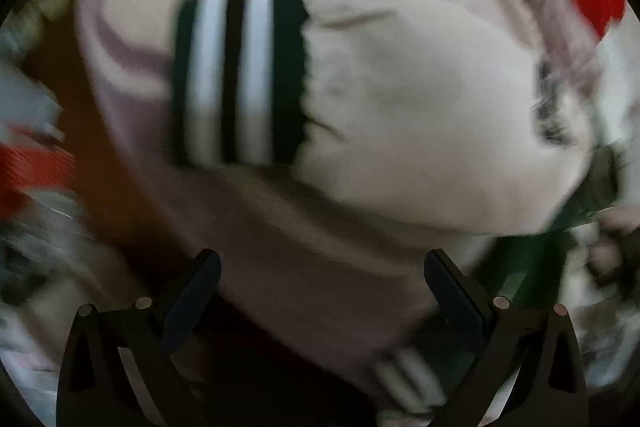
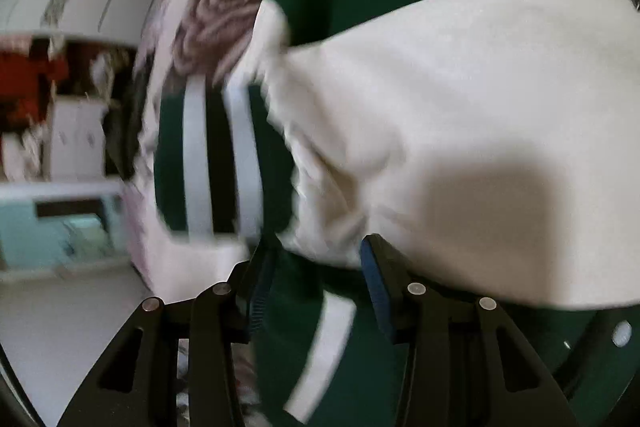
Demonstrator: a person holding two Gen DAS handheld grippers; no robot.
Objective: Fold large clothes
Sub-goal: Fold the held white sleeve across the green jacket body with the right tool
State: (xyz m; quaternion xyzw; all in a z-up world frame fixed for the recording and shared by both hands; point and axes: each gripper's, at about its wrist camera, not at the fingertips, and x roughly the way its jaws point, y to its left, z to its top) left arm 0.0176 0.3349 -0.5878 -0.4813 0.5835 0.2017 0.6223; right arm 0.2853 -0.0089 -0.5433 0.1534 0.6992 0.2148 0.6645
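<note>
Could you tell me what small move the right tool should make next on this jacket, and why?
Probably shut the right tool on the green hem. Its jaws stand open with that fabric between them, beside the white sleeve and its striped cuff, so a firm pinch seems needed before any fold.

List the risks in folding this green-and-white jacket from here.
Right gripper straddles the green ribbed hem with a white stripe, jaws apart: closing might catch only a thin edge that slips. The white sleeve with its green-and-white striped cuff lies loose ahead of the open left gripper and may flop during folding.
</note>
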